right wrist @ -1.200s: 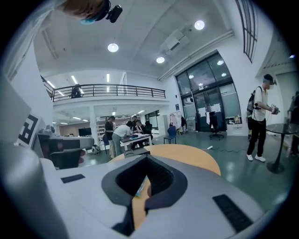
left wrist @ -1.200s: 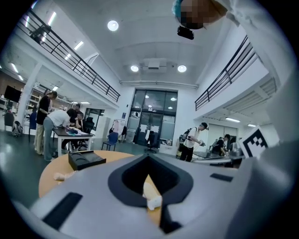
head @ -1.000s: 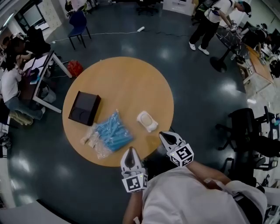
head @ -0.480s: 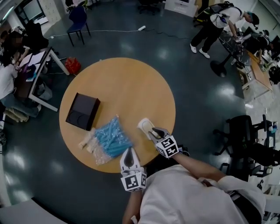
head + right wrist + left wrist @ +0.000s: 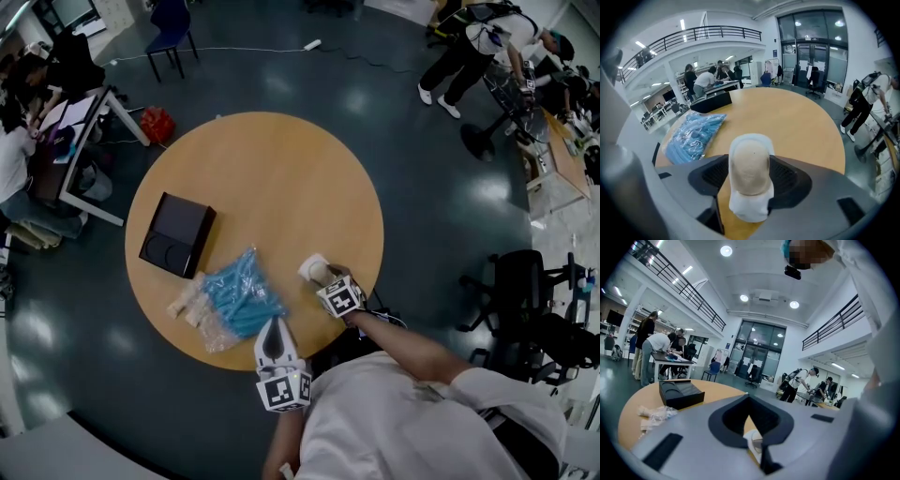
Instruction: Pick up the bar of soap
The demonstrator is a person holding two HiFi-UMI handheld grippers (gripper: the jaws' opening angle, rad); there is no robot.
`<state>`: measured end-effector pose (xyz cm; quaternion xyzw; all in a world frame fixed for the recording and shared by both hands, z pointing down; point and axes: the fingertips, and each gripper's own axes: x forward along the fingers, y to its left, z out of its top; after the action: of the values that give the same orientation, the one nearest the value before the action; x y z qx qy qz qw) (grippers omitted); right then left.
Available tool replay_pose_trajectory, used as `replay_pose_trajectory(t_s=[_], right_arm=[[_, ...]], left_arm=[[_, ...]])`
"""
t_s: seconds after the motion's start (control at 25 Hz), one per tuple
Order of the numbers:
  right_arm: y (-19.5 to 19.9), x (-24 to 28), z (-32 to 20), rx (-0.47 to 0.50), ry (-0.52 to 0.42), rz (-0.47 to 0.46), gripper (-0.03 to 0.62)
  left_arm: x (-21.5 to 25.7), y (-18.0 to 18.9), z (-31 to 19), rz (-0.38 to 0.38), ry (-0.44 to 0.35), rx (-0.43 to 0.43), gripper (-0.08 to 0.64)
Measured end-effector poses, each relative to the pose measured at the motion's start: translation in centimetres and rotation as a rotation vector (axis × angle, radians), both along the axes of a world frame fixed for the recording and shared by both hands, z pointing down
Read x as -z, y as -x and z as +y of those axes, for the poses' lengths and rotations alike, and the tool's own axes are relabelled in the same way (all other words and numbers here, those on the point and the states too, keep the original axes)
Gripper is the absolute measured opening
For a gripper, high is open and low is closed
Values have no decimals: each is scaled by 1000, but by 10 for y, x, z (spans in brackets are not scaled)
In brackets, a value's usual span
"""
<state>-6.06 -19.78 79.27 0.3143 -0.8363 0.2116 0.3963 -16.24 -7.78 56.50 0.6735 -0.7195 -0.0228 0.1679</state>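
A round wooden table [image 5: 281,169] stands on a dark, glossy floor [image 5: 441,187] that mirrors the ceiling lights. The soap [image 5: 749,168], a beige bar, lies in a white dish [image 5: 749,206] near the table's near edge, right of centre. The right gripper [image 5: 325,276] is down over it. Its jaws are opening and stand wide, one on each side of the bar and close against it; whether the pads touch it cannot be told. The dish rests on the tabletop.

The left gripper [image 5: 274,328] hangs at the table's near rim, well apart from the soap, with its jaws together and nothing between them.

On the table's left half lies a black box [image 5: 178,234], its lid showing two round hollows. Between box and soap lies a clear bag [image 5: 239,292] of blue things, with a second, paler bag [image 5: 192,302] just beside it. The far half of the top is bare wood.

Around the table the room is a large open hall. A blue chair [image 5: 173,37] and a red bag [image 5: 157,124] are on the floor beyond the table's left side, next to a desk [image 5: 80,155] where people sit. A white power strip [image 5: 312,44] with its cable lies on the far floor. At far right a person [image 5: 473,47] in a white top bends over a bench, and black office chairs [image 5: 525,281] stand to the right. The right gripper view shows a railed mezzanine [image 5: 708,33] and tall glass doors [image 5: 811,42]
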Motion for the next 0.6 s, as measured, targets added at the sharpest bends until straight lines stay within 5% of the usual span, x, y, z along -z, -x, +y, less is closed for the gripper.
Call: replay_pose_trajectory(t_s=[0.6], right_arm=[[3,-9,-3,42,38,38,258]], left_arm=[[-6,4,-3,23,28,16,6]])
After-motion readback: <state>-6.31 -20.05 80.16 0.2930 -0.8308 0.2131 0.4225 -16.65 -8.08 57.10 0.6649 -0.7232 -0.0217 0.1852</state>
